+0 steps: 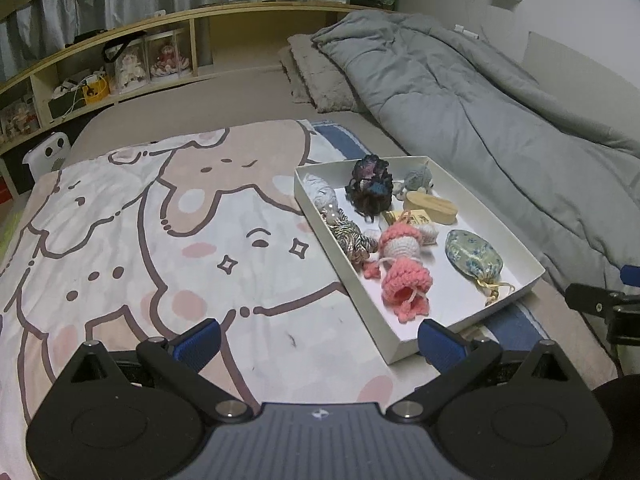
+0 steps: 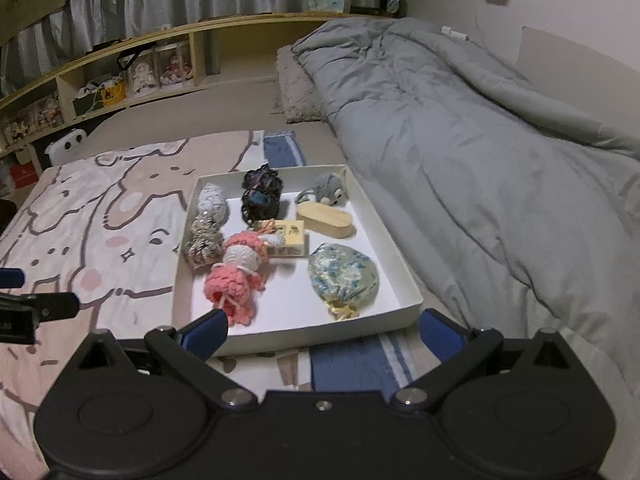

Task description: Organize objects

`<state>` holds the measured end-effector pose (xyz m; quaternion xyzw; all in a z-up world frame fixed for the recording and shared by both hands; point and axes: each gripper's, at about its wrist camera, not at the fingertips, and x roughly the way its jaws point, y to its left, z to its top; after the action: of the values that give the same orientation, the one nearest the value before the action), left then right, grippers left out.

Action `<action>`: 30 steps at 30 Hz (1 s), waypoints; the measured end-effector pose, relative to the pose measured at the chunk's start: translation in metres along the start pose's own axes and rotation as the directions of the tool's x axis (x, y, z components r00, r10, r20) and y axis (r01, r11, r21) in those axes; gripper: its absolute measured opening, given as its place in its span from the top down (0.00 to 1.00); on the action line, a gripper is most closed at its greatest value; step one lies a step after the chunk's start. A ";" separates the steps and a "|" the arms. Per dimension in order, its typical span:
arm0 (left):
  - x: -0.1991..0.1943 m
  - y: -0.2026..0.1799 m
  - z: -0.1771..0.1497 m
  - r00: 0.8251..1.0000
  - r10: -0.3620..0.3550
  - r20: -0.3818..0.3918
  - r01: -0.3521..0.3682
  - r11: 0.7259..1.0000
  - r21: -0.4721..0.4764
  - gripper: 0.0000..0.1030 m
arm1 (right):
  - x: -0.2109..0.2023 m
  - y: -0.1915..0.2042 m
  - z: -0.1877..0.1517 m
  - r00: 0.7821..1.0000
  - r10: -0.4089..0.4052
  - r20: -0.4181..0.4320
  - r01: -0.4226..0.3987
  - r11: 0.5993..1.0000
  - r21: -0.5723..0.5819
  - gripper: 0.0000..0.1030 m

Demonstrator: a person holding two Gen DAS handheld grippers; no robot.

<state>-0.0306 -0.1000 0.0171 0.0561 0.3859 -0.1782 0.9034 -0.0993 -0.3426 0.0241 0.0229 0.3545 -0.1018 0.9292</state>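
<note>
- A shallow white tray lies on a cartoon-print blanket spread over a bed, just beside a rumpled grey duvet.
- Inside the tray, a pink crocheted doll lies toward the near left; a floral drawstring pouch sits at the near right, apart from the doll.
- Further back in the tray are a small printed box touching the doll's head, an oval wooden case, a grey plush animal, a dark scrunchie, a pale knitted piece and a striped braided bundle.
- The right gripper hovers in front of the tray's near edge with its blue fingers spread wide and empty; its left fingertip overlaps the tray's near rim just below the doll.
- The left gripper is also spread wide and holds nothing; the tray's near corner lies between its fingers, closer to the right pad.
- The tray's contents all lie ahead of both sets of fingers, untouched.
</note>
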 end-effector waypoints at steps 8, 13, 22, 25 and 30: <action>0.001 -0.002 -0.001 1.000 -0.006 0.008 0.006 1.000 0.005 0.00 | 0.004 0.006 -0.005 1.000 -0.008 -0.006 0.008 1.000 -0.027 0.00; 0.001 -0.004 -0.004 1.000 0.015 0.013 -0.015 1.000 0.014 0.00 | 0.004 0.005 -0.006 1.000 -0.007 0.002 0.007 1.000 -0.018 0.00; 0.003 -0.007 -0.005 1.000 0.018 0.012 -0.018 1.000 0.022 0.00 | 0.003 0.006 -0.006 1.000 -0.008 0.003 0.008 1.000 -0.024 0.00; 0.003 -0.007 -0.005 1.000 0.019 0.011 -0.019 1.000 0.020 0.00 | 0.003 0.006 -0.007 1.000 -0.003 0.001 0.003 1.000 -0.021 0.00; 0.003 -0.007 -0.005 1.000 0.016 0.009 -0.016 1.000 0.019 0.00 | 0.003 0.007 -0.006 1.000 -0.003 -0.002 0.003 1.000 -0.024 0.00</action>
<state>-0.0348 -0.1063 0.0113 0.0669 0.3800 -0.1747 0.9059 -0.0992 -0.3353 0.0171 0.0112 0.3566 -0.0987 0.9290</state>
